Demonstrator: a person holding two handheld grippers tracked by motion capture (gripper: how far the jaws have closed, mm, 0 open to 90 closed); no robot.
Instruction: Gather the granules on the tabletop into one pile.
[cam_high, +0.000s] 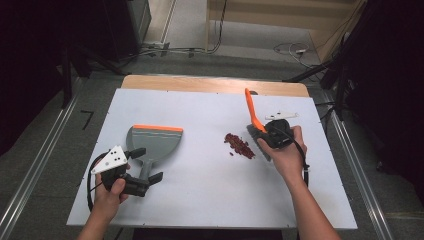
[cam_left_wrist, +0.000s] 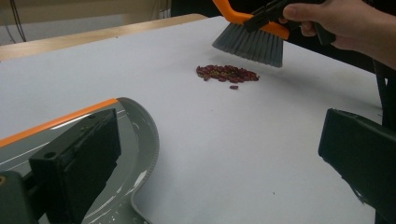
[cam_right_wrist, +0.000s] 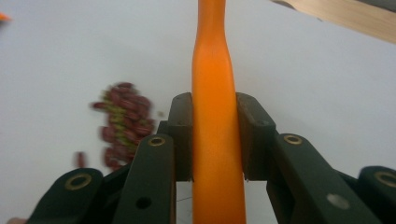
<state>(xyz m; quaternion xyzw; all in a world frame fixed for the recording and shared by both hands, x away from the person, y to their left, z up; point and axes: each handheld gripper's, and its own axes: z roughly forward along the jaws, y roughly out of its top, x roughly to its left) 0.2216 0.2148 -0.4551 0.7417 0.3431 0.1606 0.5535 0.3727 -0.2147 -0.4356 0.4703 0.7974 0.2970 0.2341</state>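
Observation:
A grey dustpan (cam_high: 152, 142) with an orange front lip lies flat at the table's left, its handle pointing towards me. My left gripper (cam_high: 145, 165) stands open astride that handle, the pads not pressing it. In the left gripper view one jaw hangs over the dustpan (cam_left_wrist: 135, 135). A small heap of red beans (cam_high: 240, 145) lies right of centre. Just to the right of the heap my right gripper (cam_high: 270, 132) is shut on the orange handle of a brush (cam_high: 250, 107), whose grey bristles (cam_left_wrist: 252, 44) hover beside the beans (cam_left_wrist: 226, 73). The handle (cam_right_wrist: 212, 93) is clamped between the pads.
The white tabletop (cam_high: 200, 190) has a wooden strip (cam_high: 215, 84) along its far edge. Metal rails (cam_high: 35, 170) run on the floor at both sides. Cables (cam_high: 292, 49) lie on the floor beyond the table.

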